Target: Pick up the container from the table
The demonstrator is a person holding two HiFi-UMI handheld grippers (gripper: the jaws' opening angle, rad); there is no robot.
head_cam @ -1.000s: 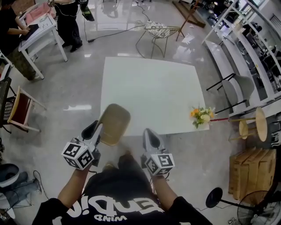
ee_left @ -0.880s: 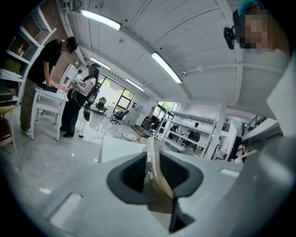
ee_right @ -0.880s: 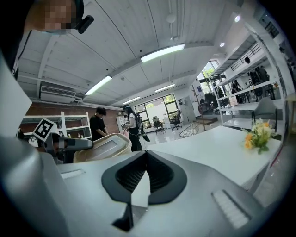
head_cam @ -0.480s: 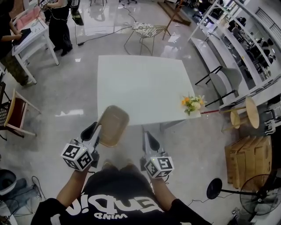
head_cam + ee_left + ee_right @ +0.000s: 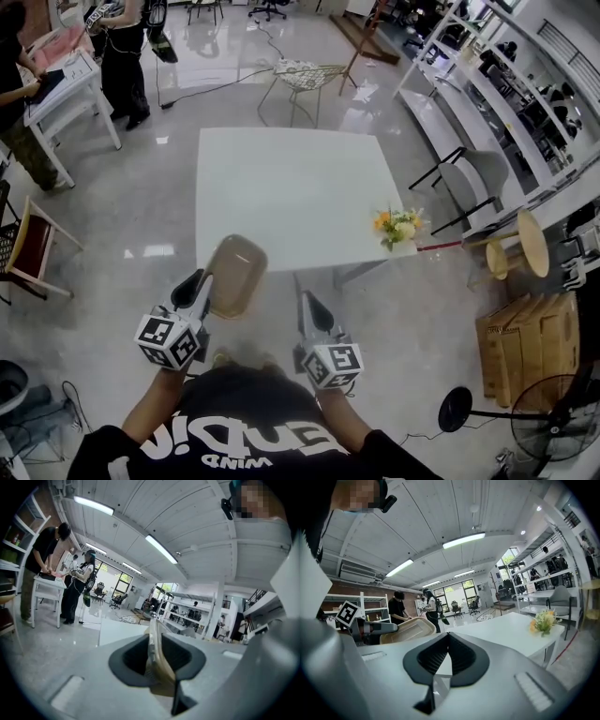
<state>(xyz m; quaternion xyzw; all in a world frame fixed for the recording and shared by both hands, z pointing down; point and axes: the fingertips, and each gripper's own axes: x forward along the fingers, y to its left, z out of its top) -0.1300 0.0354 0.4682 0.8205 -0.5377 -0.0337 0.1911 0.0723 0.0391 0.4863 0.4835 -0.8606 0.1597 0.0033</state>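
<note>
A beige, rounded-rectangular container (image 5: 234, 274) hangs in the air just off the front left edge of the white table (image 5: 281, 187), over the floor. My left gripper (image 5: 202, 281) is shut on its near rim; in the left gripper view the thin rim (image 5: 156, 656) stands edge-on between the pads. My right gripper (image 5: 305, 302) is level beside it on the right, shut, with nothing in it. In the right gripper view the container (image 5: 405, 631) shows at the left, held by the left gripper (image 5: 370, 629), and the right gripper's (image 5: 449, 656) pads meet.
A small bunch of flowers (image 5: 396, 225) stands on the table's right front corner. A wire chair (image 5: 305, 75) is beyond the table. A round stool (image 5: 530, 246), wooden crates (image 5: 520, 347) and a fan (image 5: 553, 441) stand right. A red-seated chair (image 5: 33, 248) and people at a desk (image 5: 66, 75) are left.
Both grippers and the held container have drawn back from the table towards me; the container, which overlapped the table's front edge, now hangs mostly over the floor. The jaws have not changed.
</note>
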